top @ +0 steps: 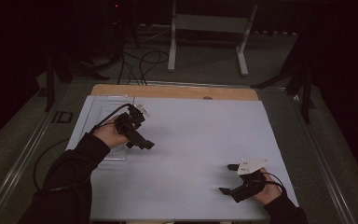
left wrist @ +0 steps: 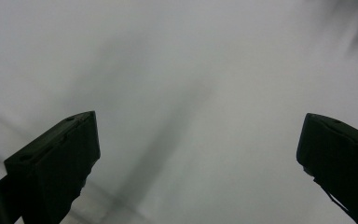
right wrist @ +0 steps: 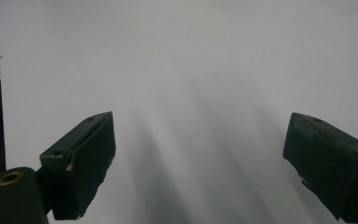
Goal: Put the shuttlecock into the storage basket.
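Both tools gape wide, empty: left tool over the clear flat plastic tray, which it risks knocking; right tool low over the white surface.

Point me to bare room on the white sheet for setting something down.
The widest free patch is the middle of the white sheet, between the left gripper and the right gripper. The far right stretch up to the wooden edge is bare too. It is tighter at the left, around the clear tray.
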{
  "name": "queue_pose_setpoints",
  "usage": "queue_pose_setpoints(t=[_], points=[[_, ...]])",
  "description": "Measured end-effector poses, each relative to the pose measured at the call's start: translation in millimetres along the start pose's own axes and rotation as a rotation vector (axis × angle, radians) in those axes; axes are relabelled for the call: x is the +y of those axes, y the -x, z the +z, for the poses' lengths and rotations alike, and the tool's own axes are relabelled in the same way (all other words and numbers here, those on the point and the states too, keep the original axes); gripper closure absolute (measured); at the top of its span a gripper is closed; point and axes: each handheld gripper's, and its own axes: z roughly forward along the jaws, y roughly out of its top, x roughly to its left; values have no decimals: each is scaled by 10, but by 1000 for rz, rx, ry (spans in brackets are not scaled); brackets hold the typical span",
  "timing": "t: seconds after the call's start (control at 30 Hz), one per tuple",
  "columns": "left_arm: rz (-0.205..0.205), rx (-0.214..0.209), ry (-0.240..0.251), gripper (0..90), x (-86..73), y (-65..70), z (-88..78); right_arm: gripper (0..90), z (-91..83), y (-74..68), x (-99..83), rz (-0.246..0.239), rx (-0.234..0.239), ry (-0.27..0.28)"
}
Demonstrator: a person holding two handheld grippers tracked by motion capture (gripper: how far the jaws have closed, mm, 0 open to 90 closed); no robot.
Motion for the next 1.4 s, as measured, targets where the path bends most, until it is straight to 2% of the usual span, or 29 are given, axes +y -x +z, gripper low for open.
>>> queue_pose_setpoints(t=[0.23,0.37,0.53,0.6,0.8,0.93,1.1,1.4], points=[[24,-18,2,0,10,91,65,91,3,-4,0,-3,0,-1],[43,-52,28,0,9,207,121,91,1,-1,-3,-2,-1,-1],[87,-75,26,0,1,277,211,91,2,-6,1,-5,-1,-1],[108,-101,41,0,-11,311,244,91,1,-5,-1,-4,0,-1],[130,-94,26,0,-26,362,303,91,3,-4,-2,-5,0,-2],[139,-99,50,0,-56,430,339,91,0,-3,-3,-4,-1,-2],[160,-96,57,0,-93,500,366,91,2,-4,-2,-5,-1,-2],[166,-108,69,0,-207,581,413,91,14,-7,8,-8,4,-2]])
